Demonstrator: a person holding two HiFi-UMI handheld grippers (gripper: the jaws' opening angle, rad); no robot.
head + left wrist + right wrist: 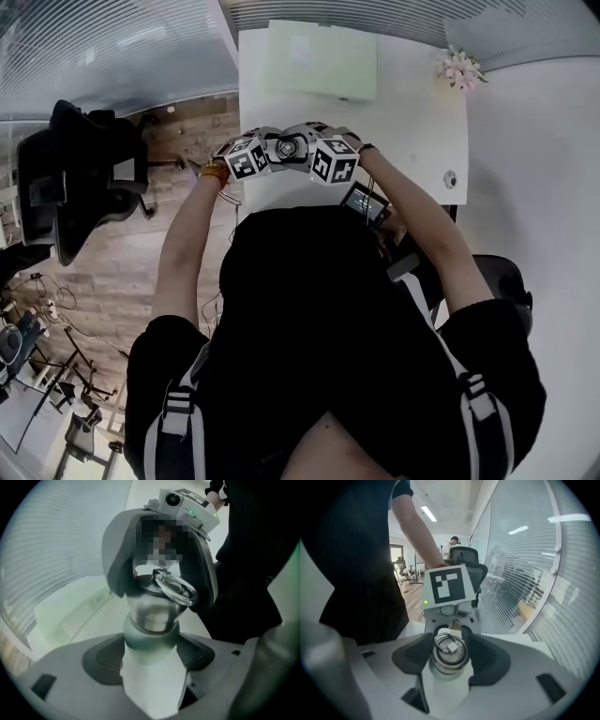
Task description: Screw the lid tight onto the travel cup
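The travel cup (289, 147) is held up between both grippers over the table's near edge. My left gripper (151, 656) is shut on the cup's white body (152, 686), just below its grey band. The steel lid (152, 611) with a ring handle (176, 588) sits on the cup's mouth. My right gripper (449, 656) faces the left one, and its dark pads (412, 658) press on the lid (447, 662) from both sides. In the head view the left gripper (267, 152) and right gripper (311, 150) meet at the cup.
A white table (412, 103) lies ahead with a pale green box (319, 61), a flower sprig (459, 67) and a small round fitting (450, 178). A black office chair (75, 178) stands at the left on wooden floor. Glass with blinds (534, 573) runs alongside.
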